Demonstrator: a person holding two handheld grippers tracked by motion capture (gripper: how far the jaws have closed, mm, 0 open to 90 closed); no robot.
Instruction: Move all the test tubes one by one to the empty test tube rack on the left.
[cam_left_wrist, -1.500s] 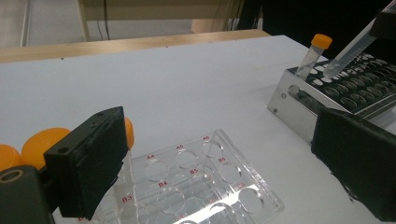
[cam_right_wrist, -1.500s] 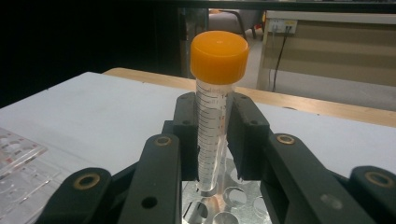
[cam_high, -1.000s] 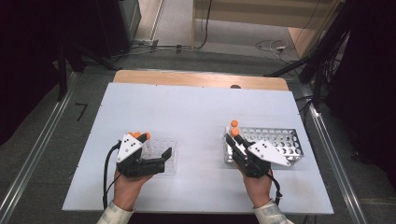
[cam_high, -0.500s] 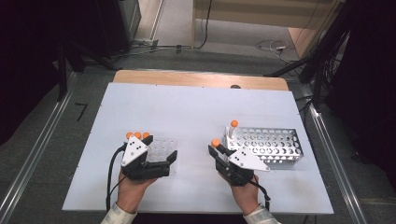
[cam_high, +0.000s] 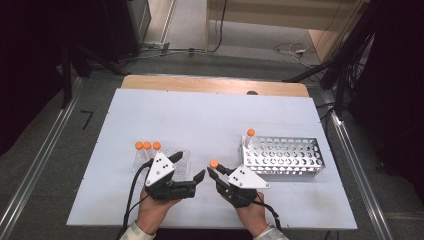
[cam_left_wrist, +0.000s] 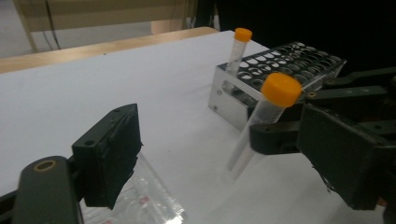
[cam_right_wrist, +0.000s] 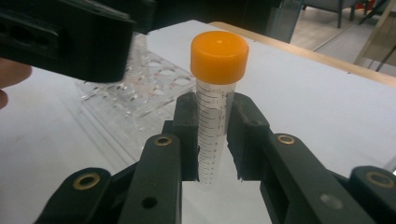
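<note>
The right tool (cam_high: 216, 174) is clenched on one orange-capped tube (cam_right_wrist: 214, 100), held upright above the worktop (cam_high: 210, 115) between the clear rack (cam_high: 184, 159) and the metal rack (cam_high: 285, 156), while the left tool (cam_high: 189, 167) stands released with nothing between its jaws, which have just been closing a little. Since the earlier frames the right tool has carried its tube away from the metal rack toward the middle, and the left tool has come off the clear rack to face it. Five tubes in all: three in the clear rack (cam_high: 147, 147), one standing in the metal rack (cam_high: 249, 137), one gripped; two racks, two tools.
</note>
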